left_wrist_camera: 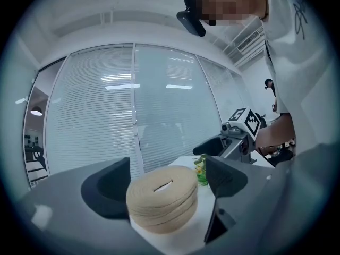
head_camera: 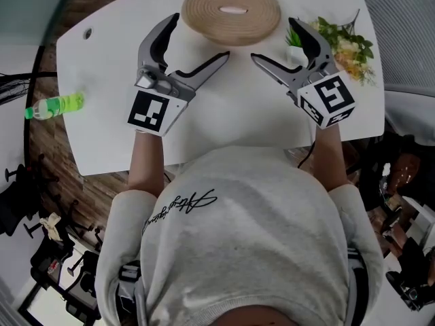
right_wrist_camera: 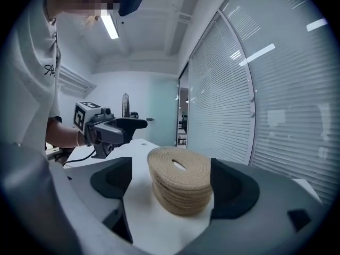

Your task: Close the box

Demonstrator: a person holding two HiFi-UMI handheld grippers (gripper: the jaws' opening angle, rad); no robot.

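With left gripper (head_camera: 198, 38) and right gripper (head_camera: 274, 40) spread empty, a lopsided nudge could slide the top-centre woven box (head_camera: 231, 9) off the bench (head_camera: 224, 114).

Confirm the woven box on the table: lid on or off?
On. The lid sits on top of the woven box and covers it; no opening shows in either gripper view.

Bright, even indoor light; both gripper views bulge, with dark corners.

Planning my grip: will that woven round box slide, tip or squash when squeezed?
Woven box looks like coiled rope: probably light, sides slightly yielding. Low and wide, so unlikely to tip. On the smooth table it may slide.
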